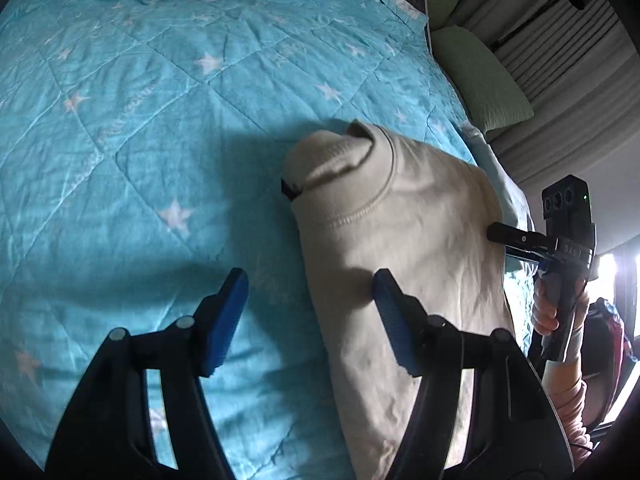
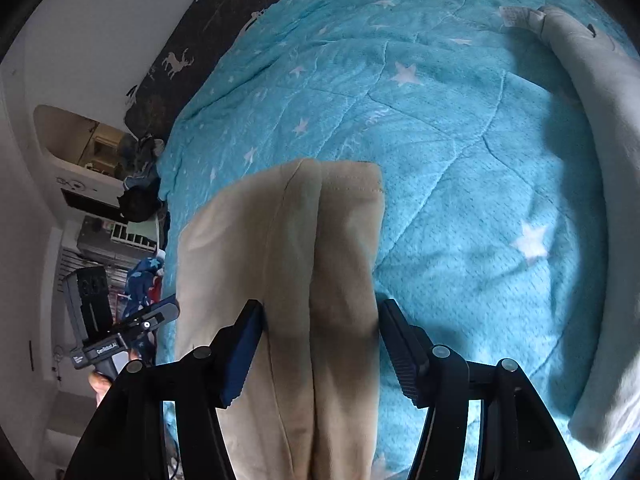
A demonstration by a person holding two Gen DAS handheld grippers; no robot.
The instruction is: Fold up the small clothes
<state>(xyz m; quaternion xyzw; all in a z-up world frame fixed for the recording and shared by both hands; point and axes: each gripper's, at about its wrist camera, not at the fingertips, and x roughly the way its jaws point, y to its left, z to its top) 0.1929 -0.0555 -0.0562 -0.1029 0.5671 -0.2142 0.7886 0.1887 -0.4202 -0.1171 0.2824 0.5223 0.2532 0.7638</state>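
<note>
A cream sweatshirt [image 1: 400, 216] lies folded into a long strip on the turquoise star quilt [image 1: 160, 120], collar toward the far end. My left gripper [image 1: 312, 312] hovers open over the strip's left edge, its right pad [image 1: 390, 316] above the cloth and its left pad over bare quilt. The right gripper [image 1: 504, 242], held by a hand, shows at the strip's right side. In the right wrist view the sweatshirt's hem end [image 2: 320, 240] runs between the fingers of my right gripper [image 2: 324, 340], which stands open above it. The left gripper [image 2: 172, 312] shows at the left.
A light grey garment [image 2: 600, 160] with a label lies along the quilt's right side. Green pillows [image 1: 480, 80] and pleated curtains [image 1: 560, 40] stand past the bed. A dark blanket with deer figures [image 2: 172, 64] lies at the quilt's far edge. Cluttered shelves [image 2: 100, 200] stand beside the bed.
</note>
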